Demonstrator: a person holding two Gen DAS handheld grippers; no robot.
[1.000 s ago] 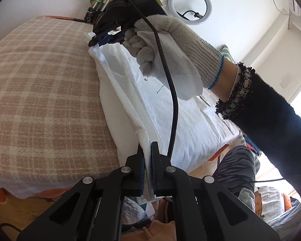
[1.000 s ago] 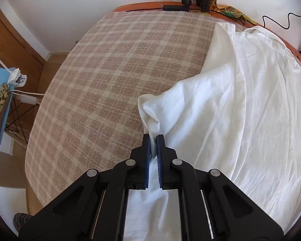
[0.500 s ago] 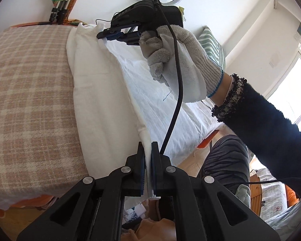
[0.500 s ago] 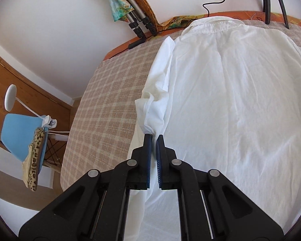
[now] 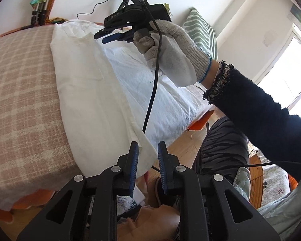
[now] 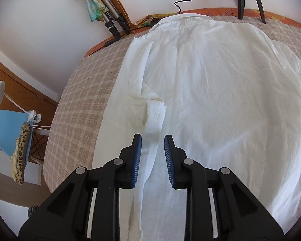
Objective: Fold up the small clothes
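White shirt (image 6: 220,100) lies back-up on plaid-covered surface (image 6: 80,100), left side folded inward. Left gripper (image 5: 148,156) fingers parted around the hem corner, nothing clamped. Right gripper (image 6: 153,150) fingers parted above folded sleeve, empty.

White button-style shirt (image 6: 220,92) lies back-up and mostly flat on the checked bedcover, collar (image 6: 182,21) at the far end toward the wall, fabric lightly wrinkled. Its left side panel is folded inward over the back, with the short sleeve (image 6: 150,108) doubled on top, forming a straight lengthwise fold edge (image 5: 118,92) from shoulder to hem. The hem corner (image 5: 148,152) at the near end hangs just past the bed edge, and the other side is still spread out unfolded.
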